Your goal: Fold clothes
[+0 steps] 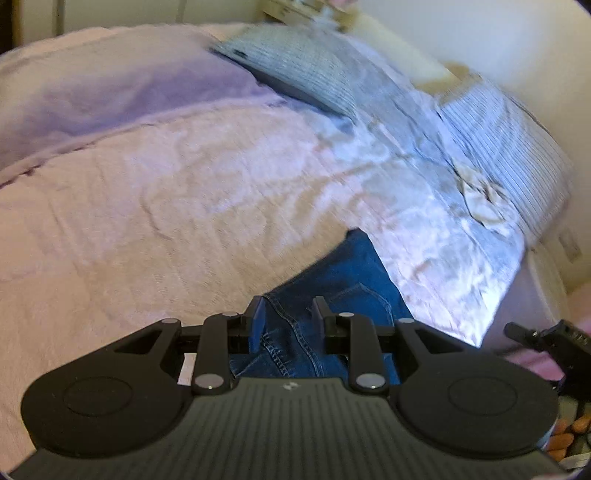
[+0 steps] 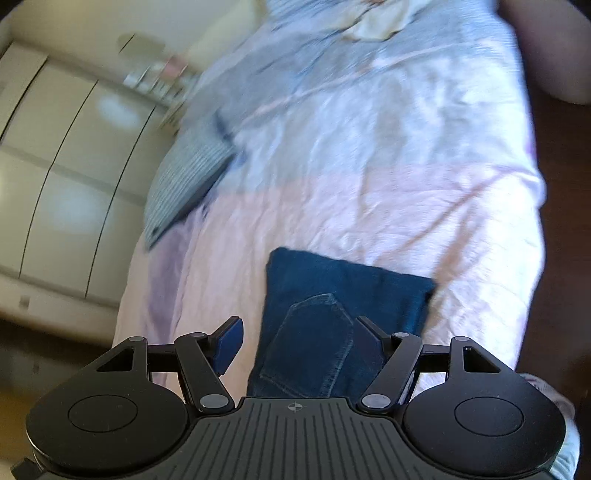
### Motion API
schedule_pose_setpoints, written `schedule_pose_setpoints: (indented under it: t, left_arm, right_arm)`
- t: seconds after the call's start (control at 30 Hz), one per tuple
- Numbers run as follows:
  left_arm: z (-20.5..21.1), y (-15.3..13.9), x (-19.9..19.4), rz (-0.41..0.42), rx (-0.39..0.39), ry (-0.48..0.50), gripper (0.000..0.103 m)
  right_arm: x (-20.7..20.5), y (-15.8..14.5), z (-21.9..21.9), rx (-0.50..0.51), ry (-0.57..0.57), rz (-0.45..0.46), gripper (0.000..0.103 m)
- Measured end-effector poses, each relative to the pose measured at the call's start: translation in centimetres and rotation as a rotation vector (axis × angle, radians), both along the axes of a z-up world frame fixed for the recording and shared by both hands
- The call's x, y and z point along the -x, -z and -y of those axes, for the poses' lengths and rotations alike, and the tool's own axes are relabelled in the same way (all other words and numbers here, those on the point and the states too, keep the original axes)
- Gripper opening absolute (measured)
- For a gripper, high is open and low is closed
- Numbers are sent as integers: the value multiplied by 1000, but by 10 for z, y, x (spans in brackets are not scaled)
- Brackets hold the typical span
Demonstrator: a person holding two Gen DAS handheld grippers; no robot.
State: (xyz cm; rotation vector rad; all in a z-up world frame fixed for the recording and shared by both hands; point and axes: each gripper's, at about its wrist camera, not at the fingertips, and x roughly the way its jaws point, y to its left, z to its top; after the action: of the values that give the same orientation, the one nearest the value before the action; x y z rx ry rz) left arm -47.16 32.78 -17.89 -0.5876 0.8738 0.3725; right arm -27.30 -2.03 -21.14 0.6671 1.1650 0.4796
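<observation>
The jeans [image 2: 343, 314] lie folded into a compact dark blue block on the bed [image 1: 147, 206], near its edge, with a back pocket facing up. In the right wrist view the block shows two squared corners at its far end, and the stitched pocket sits in the near half. In the left wrist view, the denim runs from under the camera out to a pointed corner on the bedcover, its seams and pocket stitching visible.

The left gripper [image 1: 288, 321] hangs above the jeans with its jaws parted a moderate way; denim shows through the gap, but the blue pads [image 1: 256, 325] press on nothing. The right gripper [image 2: 295, 343] hovers over the pocket end with its jaws spread wide, one finger out over the pink cover and the other over the denim, and it grasps nothing. A part of the right gripper appears at the right edge of the left wrist view.

The bed carries a pale pink textured bedcover [image 2: 406, 229], which gives way to a lighter, crinkled sheet farther on. Two striped pillows [image 1: 295, 62] lie at the head, and a crumpled cream cloth [image 2: 373, 26] rests by one of them. Pale wardrobe doors [image 2: 62, 177] stand beside the bed. Both views are blurred toward the far end.
</observation>
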Motion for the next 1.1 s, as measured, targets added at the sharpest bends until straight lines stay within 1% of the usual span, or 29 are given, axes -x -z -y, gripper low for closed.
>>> schedule_pose_setpoints:
  t: [0.07, 0.17, 0.23, 0.37, 0.4, 0.47, 0.5, 0.6, 0.67, 0.73, 0.8, 0.9, 0.97, 1.0, 1.07, 1.1]
  left_arm:
    - [-12, 2, -3, -9, 3, 44, 26]
    - [-28, 14, -8, -54, 5, 88, 27]
    - [-34, 26, -15, -77, 12, 122, 27]
    - [-36, 48, -30, -100, 14, 197, 27]
    - [-36, 53, -32, -103, 15, 212, 27]
    - [-37, 64, -39, -103, 28, 235, 27]
    - [-38, 70, -42, -103, 34, 247, 27]
    - [-44, 87, -53, -103, 61, 285, 27]
    - [-50, 100, -60, -106, 81, 312, 27]
    - [-56, 112, -67, -108, 103, 329, 27]
    - [-65, 126, -78, -97, 167, 342, 29]
    - [-79, 149, -96, -72, 316, 363, 35]
    - [-89, 165, -109, -57, 416, 377, 42]
    - [-93, 174, -116, -56, 461, 383, 44]
    - [-101, 187, -127, -46, 525, 392, 52]
    - [-105, 195, -133, -42, 562, 400, 54]
  right_arm:
    - [12, 10, 3, -16, 41, -47, 70]
    - [31, 43, 7, -72, 111, -156, 70]
    - [42, 68, 10, -104, 170, -209, 70]
    - [51, 115, 18, -248, 299, -322, 70]
    - [52, 124, 17, -279, 326, -333, 70]
    - [50, 134, 16, -301, 348, -319, 70]
    - [48, 139, 13, -297, 344, -306, 70]
    - [46, 154, 3, -216, 323, -284, 70]
    - [49, 164, 1, -216, 327, -276, 70]
    - [53, 175, -1, -248, 327, -272, 70]
    - [53, 181, -6, -263, 313, -249, 70]
    - [52, 182, -13, -240, 268, -204, 70]
    - [54, 182, -15, -232, 248, -183, 70]
    - [55, 182, -14, -234, 244, -179, 70]
    - [57, 184, -11, -250, 243, -180, 70]
    - [58, 185, -10, -258, 247, -185, 70]
